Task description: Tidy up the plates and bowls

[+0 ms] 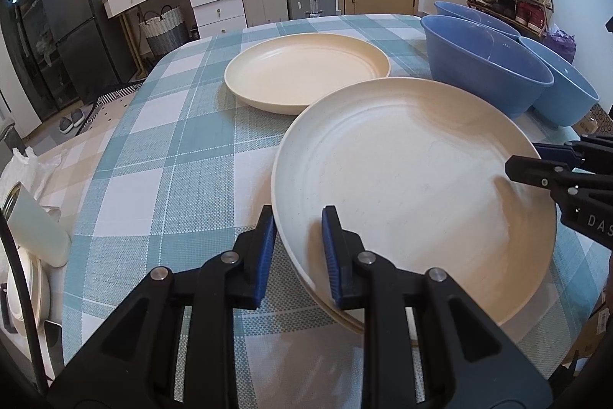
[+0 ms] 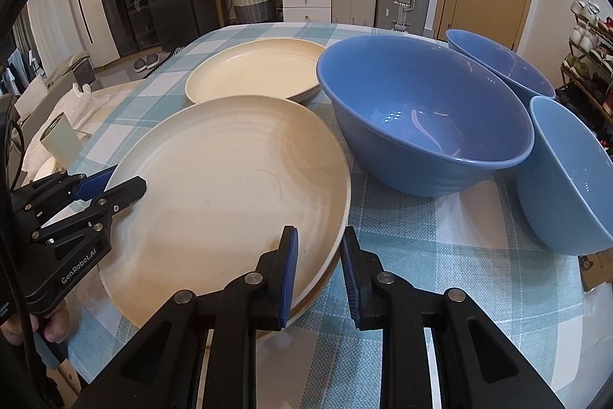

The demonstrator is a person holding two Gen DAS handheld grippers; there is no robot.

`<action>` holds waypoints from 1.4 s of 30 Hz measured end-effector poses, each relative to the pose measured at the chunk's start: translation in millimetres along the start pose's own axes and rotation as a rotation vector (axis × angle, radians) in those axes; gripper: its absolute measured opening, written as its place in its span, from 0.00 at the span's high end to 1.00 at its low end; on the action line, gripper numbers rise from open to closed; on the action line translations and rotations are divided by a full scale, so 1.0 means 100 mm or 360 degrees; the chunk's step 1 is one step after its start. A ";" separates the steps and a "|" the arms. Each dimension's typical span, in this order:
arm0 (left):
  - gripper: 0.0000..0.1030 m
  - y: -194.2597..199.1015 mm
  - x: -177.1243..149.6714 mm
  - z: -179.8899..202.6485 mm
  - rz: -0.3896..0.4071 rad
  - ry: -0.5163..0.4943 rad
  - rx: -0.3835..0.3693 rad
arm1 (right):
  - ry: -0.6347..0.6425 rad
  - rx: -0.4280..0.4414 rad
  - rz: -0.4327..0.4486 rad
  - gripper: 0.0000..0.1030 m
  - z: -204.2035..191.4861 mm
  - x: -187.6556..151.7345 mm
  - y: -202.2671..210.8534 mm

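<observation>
A large cream plate lies on another plate near the table's front; it also shows in the right wrist view. My left gripper is open, its fingers straddling the plate's left rim. My right gripper is open, straddling the right rim; it appears in the left wrist view. A second cream plate lies farther back. Three blue bowls stand at the right: a big one and two smaller ones.
The table has a teal checked cloth. A cream cylinder and white plastic lie at the left edge. A cardboard box sits by the right edge. Suitcases, drawers and a shoe rack stand beyond.
</observation>
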State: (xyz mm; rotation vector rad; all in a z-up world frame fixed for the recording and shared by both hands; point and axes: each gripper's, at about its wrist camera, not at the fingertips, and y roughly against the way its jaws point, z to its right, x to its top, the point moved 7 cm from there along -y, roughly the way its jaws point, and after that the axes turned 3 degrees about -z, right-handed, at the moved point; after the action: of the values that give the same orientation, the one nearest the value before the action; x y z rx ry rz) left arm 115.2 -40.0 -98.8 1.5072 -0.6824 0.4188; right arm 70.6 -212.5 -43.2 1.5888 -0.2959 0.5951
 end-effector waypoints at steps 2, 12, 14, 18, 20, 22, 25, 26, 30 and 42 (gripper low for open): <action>0.81 0.00 0.00 0.01 0.0001 -0.0005 0.0006 | 0.0007 -0.0008 0.0003 0.78 0.00 -0.01 0.01; 0.80 -0.02 -0.01 0.00 -0.0012 0.0001 -0.0005 | 0.0025 -0.0043 0.0002 0.78 -0.02 -0.03 -0.01; 0.80 -0.02 -0.02 0.00 -0.0015 -0.0003 -0.0007 | 0.0030 -0.0051 0.0001 0.78 -0.02 -0.03 -0.02; 0.80 -0.02 -0.02 0.00 -0.0012 -0.0013 0.0002 | 0.0009 -0.0039 -0.0019 0.78 0.00 -0.05 -0.06; 0.80 -0.03 -0.02 0.00 -0.0012 -0.0007 -0.0006 | 0.0011 -0.0042 -0.0018 0.78 -0.01 -0.04 -0.06; 0.80 -0.03 -0.02 0.00 -0.0016 0.0003 -0.0018 | 0.0009 -0.0041 -0.0017 0.78 0.00 -0.04 -0.06; 0.74 -0.04 -0.01 0.02 -0.0032 0.0023 -0.0054 | -0.0003 -0.0027 -0.0019 0.78 0.02 -0.03 -0.06; 0.69 -0.04 -0.01 0.01 -0.0037 0.0033 -0.0064 | -0.0009 -0.0023 -0.0020 0.77 0.03 -0.03 -0.06; 0.53 0.00 0.01 -0.01 -0.0025 0.0060 -0.0054 | -0.0006 -0.0021 -0.0017 0.76 0.04 -0.02 -0.03; 0.26 0.29 0.13 -0.18 0.0037 0.0151 -0.0086 | 0.0022 0.0047 0.0092 0.43 -0.01 0.10 0.31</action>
State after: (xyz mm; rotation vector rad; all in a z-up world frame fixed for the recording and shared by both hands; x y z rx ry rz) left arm 108.4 -23.1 -67.2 1.4206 -0.6326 0.4828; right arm 62.7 -213.6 -11.8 1.6085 -0.3249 0.6573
